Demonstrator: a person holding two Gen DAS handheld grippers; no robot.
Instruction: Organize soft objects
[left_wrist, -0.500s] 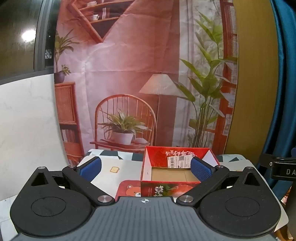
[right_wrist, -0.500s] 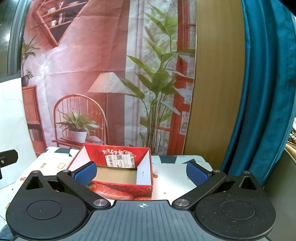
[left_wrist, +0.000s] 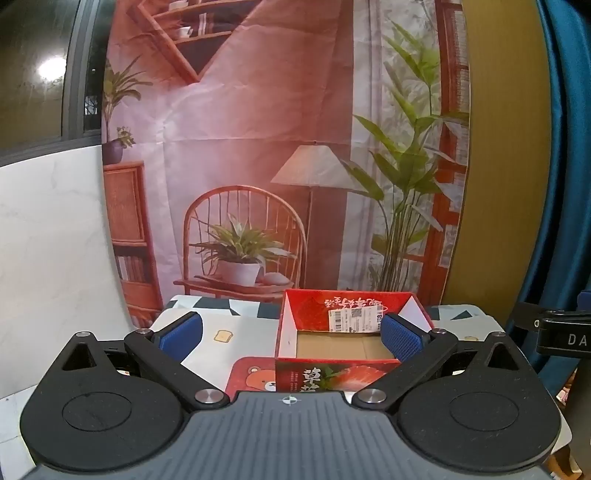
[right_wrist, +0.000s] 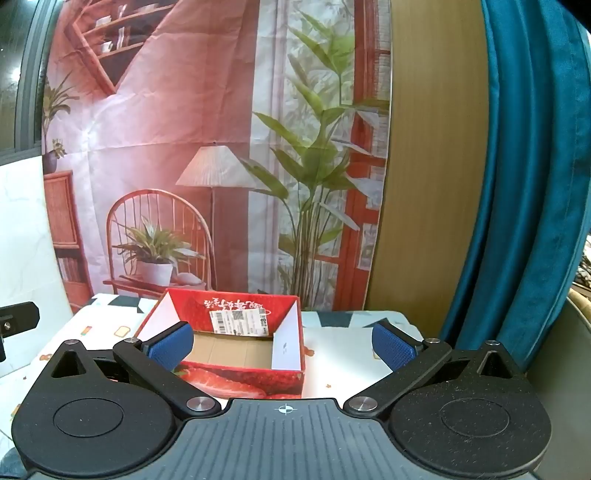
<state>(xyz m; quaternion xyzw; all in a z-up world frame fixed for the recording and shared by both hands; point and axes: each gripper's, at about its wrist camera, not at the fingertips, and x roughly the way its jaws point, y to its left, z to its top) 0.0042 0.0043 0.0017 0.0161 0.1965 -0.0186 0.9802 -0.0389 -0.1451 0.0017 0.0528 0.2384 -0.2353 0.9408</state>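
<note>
Soft objects are mostly out of my sight right now; the only candidate I can see is a red bear-printed item (left_wrist: 253, 376) lying on the table just left of the box, and it is half hidden behind my left gripper's body, so I can't say for sure what it is.

My left gripper (left_wrist: 291, 330) has its jaws spread fully apart, with nothing between the blue pads (left_wrist: 181, 332). It is tilted a little downward toward the red cardboard box (left_wrist: 325, 378), whose top is open. I can see the bare brown bottom of the box and a white shipping label (left_wrist: 354, 320) stuck on its far inner wall.

My right gripper (right_wrist: 282, 347) is likewise wide open and holds nothing. From its camera the box (right_wrist: 243, 384) sits low and left of centre, with the left pad (right_wrist: 170, 345) in front of the box's near left corner.

The box rests on a table (right_wrist: 343, 354) covered in a white patterned cloth. Behind it hangs a printed backdrop (left_wrist: 258, 147), with a teal curtain (right_wrist: 524, 184) to the right.
</note>
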